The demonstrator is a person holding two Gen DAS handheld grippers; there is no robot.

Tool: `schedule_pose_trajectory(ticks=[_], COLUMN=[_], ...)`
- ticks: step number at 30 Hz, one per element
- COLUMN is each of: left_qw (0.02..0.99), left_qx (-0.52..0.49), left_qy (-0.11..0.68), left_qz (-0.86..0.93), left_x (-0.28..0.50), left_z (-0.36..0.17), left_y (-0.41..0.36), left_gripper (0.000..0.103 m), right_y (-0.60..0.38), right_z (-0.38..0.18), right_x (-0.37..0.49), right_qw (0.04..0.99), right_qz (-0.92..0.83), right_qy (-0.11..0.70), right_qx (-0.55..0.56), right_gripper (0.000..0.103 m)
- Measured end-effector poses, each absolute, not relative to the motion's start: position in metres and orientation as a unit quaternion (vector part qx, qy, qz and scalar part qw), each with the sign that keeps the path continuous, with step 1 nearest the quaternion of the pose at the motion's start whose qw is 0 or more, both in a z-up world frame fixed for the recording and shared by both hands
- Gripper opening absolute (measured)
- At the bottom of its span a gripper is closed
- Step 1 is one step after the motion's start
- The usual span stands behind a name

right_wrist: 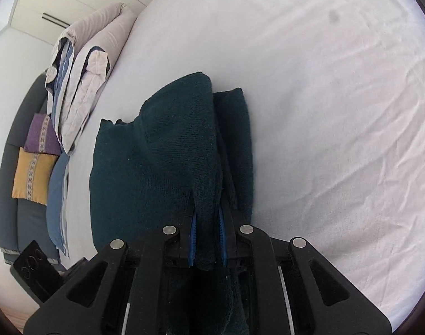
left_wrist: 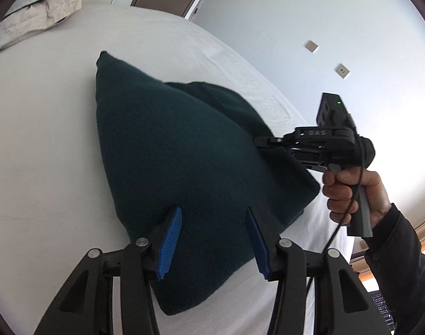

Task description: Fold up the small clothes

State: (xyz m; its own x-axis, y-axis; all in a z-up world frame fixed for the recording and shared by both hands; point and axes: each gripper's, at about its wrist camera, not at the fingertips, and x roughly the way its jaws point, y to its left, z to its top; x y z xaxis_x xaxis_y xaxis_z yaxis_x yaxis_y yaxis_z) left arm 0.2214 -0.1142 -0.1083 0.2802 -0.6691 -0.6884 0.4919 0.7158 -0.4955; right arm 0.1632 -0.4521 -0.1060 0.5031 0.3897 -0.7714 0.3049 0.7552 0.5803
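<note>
Folding dark green knit garment (right_wrist: 167, 167) on white bedsheet (right_wrist: 324, 111).
Right gripper (right_wrist: 208, 240) clamped on edge, left gripper (left_wrist: 212, 240) spread, empty; could slip, unfolding layers.

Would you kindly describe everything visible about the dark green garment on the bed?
The dark green garment is a knitted piece with a fuzzy surface, lying partly folded in layers on the white bed sheet. The right gripper is shut on a bunched fold at one edge, lifting it slightly. The left gripper is open, its blue pads astride the near part of the cloth. What kind of garment it is cannot be told.
</note>
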Motion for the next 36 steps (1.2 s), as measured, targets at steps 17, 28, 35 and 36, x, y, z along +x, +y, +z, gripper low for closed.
schedule_pose_trajectory(ticks=[17,28,35,36], left_qw=[0.802,0.8,0.822,0.826], left_qx=[-0.077,-0.063,-0.055,-0.057], left_qy=[0.474,0.482,0.449,0.439], left_qz=[-0.355,-0.352,-0.347,-0.348], left_x=[0.213,0.213,0.205,0.207], left_z=[-0.11,-0.109,-0.086,-0.079], left_y=[-0.116,-0.121,-0.113,-0.113], left_gripper=[0.051,0.05,0.05,0.05], right_y=[-0.427,-0.447,-0.442,-0.441], right_z=[-0.083,-0.13,-0.13,-0.129], right_x=[0.059,0.003,-0.002,-0.003], right_qw=[0.776,0.751,0.762,0.764], right_qz=[0.023,0.016,0.029,0.03], right_qy=[0.524,0.473,0.46,0.461], right_qx=[0.349,0.46,0.455,0.451], right_gripper=[0.024,0.008,0.008,0.009])
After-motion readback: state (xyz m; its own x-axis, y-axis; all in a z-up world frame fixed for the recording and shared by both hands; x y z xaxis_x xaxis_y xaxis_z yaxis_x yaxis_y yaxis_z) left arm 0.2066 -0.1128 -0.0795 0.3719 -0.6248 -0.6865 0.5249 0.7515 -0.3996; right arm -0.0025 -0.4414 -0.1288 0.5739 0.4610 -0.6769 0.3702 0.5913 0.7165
